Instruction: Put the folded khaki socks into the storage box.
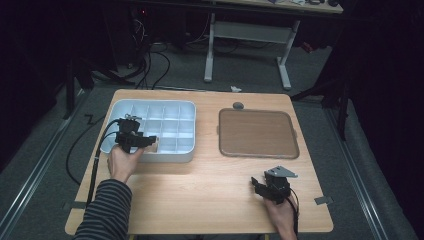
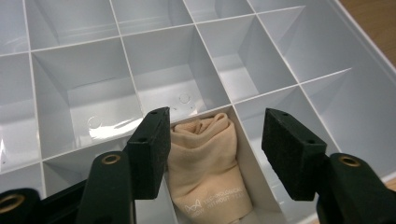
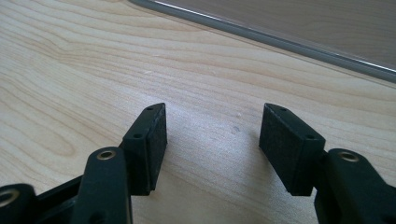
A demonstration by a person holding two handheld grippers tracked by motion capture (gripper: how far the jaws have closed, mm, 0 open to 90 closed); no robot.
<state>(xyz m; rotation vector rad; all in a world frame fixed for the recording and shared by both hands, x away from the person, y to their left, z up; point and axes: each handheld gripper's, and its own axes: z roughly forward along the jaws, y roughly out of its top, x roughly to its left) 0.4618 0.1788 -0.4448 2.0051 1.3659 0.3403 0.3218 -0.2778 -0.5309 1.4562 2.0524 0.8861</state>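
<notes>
Brown tray (image 1: 258, 133) on wooden table (image 1: 200, 195).

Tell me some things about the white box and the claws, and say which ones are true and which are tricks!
1. A rolled beige cloth sits in one compartment of the white box. True.
2. The left claw is squeezing the cloth. False: its jaws are open, one on each side of it.
3. The right claw is over the brown tray. False: it is over the bare wooden table.
4. The right claw is open and holds nothing. True.
</notes>
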